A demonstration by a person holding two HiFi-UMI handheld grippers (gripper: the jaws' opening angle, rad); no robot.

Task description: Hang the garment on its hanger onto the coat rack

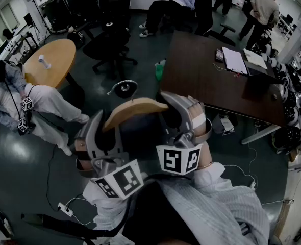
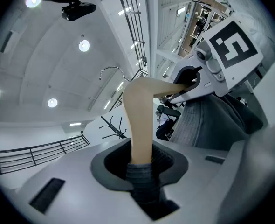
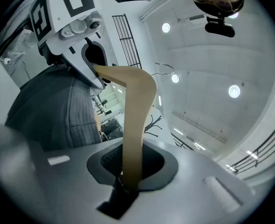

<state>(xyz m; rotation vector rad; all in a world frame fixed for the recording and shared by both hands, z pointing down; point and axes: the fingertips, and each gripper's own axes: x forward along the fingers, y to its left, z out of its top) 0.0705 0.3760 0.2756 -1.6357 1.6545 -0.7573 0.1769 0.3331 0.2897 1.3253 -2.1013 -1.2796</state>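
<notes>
A pale wooden hanger (image 1: 135, 108) is held level between my two grippers, its metal hook (image 1: 121, 83) pointing away from me. A grey striped garment (image 1: 211, 203) hangs from it toward my body. My left gripper (image 1: 102, 129) is shut on the hanger's left arm (image 2: 140, 125), with dark fabric (image 2: 140, 176) pinched in its jaws. My right gripper (image 1: 183, 111) is shut on the right arm (image 3: 135, 125). A black branching coat rack (image 2: 112, 125) stands far off in the left gripper view and shows small as the coat rack (image 3: 151, 120) in the right gripper view.
A dark brown table (image 1: 206, 75) with papers is ahead right, and a round wooden table (image 1: 51, 60) ahead left. Black office chairs (image 1: 109, 45) stand beyond. A seated person (image 1: 38, 103) is at the left, with others at the back. A dark round disc (image 1: 126, 90) lies on the floor ahead.
</notes>
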